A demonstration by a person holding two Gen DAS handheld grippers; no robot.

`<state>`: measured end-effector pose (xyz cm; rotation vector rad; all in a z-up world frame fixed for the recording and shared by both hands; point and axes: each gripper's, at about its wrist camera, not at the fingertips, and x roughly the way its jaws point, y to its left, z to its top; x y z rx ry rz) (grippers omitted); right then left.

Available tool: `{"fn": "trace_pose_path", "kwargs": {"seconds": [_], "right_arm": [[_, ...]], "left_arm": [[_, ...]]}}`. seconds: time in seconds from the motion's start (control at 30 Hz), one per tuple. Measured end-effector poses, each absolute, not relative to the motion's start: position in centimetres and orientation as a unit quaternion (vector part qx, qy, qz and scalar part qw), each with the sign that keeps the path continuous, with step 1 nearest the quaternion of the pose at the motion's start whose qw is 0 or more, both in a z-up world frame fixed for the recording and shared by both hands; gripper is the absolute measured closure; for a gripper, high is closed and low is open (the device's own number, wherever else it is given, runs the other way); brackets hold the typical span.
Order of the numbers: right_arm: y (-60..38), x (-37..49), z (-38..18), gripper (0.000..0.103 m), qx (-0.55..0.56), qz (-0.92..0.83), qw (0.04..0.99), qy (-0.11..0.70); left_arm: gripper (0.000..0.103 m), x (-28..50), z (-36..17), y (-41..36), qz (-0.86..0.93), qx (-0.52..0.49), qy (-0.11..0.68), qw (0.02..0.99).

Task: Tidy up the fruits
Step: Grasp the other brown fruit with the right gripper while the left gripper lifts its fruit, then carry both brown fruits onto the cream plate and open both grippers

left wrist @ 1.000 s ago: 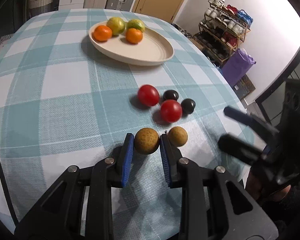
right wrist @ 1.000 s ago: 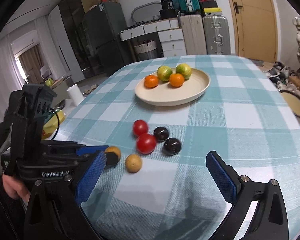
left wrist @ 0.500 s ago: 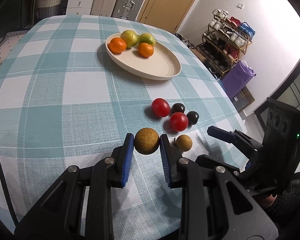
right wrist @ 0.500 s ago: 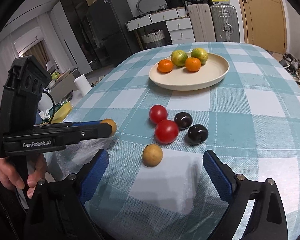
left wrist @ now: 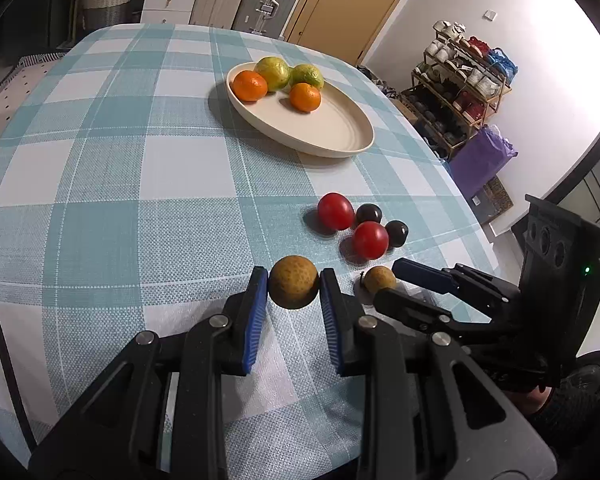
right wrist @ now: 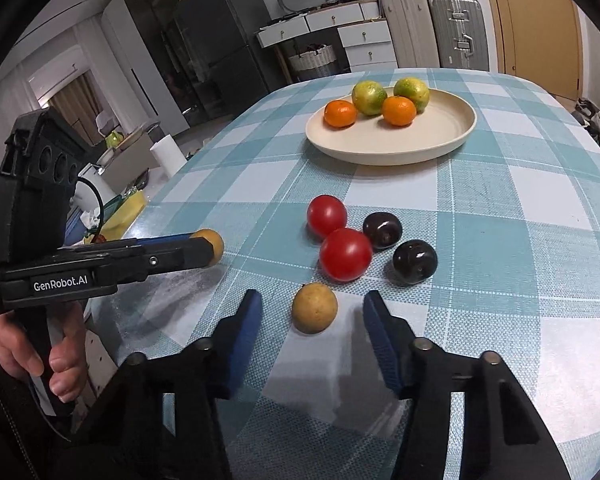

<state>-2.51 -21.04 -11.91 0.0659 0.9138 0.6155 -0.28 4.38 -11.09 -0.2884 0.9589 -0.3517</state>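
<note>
My left gripper (left wrist: 293, 292) is shut on a brown round fruit (left wrist: 293, 287) and holds it above the checked tablecloth; it also shows in the right wrist view (right wrist: 212, 244). My right gripper (right wrist: 312, 312) is open, its jaws on either side of a second brown fruit (right wrist: 315, 308) lying on the cloth, not touching it. Two red tomatoes (right wrist: 326, 216) (right wrist: 345, 255) and two dark plums (right wrist: 382, 231) (right wrist: 415, 261) lie just beyond. A cream plate (right wrist: 440, 140) farther back holds two oranges (right wrist: 340, 113) and two green citrus (right wrist: 369, 97).
The table's near edge runs just under both grippers. A shoe rack (left wrist: 460, 80) and a purple bag (left wrist: 482, 158) stand off the table's right side. Suitcases (right wrist: 456, 32), drawers and a fridge line the far wall.
My left gripper has risen and pulled back with the brown fruit. My right gripper has moved in over the second brown fruit and narrowed its jaws around it.
</note>
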Motion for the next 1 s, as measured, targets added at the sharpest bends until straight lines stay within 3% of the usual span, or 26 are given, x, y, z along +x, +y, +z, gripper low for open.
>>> {"fn": "trace_pose_path", "kwargs": {"seconds": [0.07,0.13,0.27,1.0], "right_arm": [[-20.9,-2.4,-12.1,0.052,0.028,0.292,0.850,0.438],[-20.5,-2.4,-12.3,0.065,0.018,0.295,0.847,0.441],[-20.0,-2.6,-12.6,0.078,-0.008,0.282,0.855,0.436],[-26.0,1.4,-7.6,0.078,0.063,0.296,0.885,0.353]], "left_arm": [[0.079,-0.2,-10.9,4.3,-0.166,-0.135,0.457,0.863],[0.079,-0.3,-10.7,4.3,-0.164,-0.133,0.455,0.865],[0.079,-0.1,-10.1,4.7,-0.158,-0.130,0.452,0.868],[0.079,9.4,-7.2,2.4,-0.168,-0.130,0.439,0.873]]}}
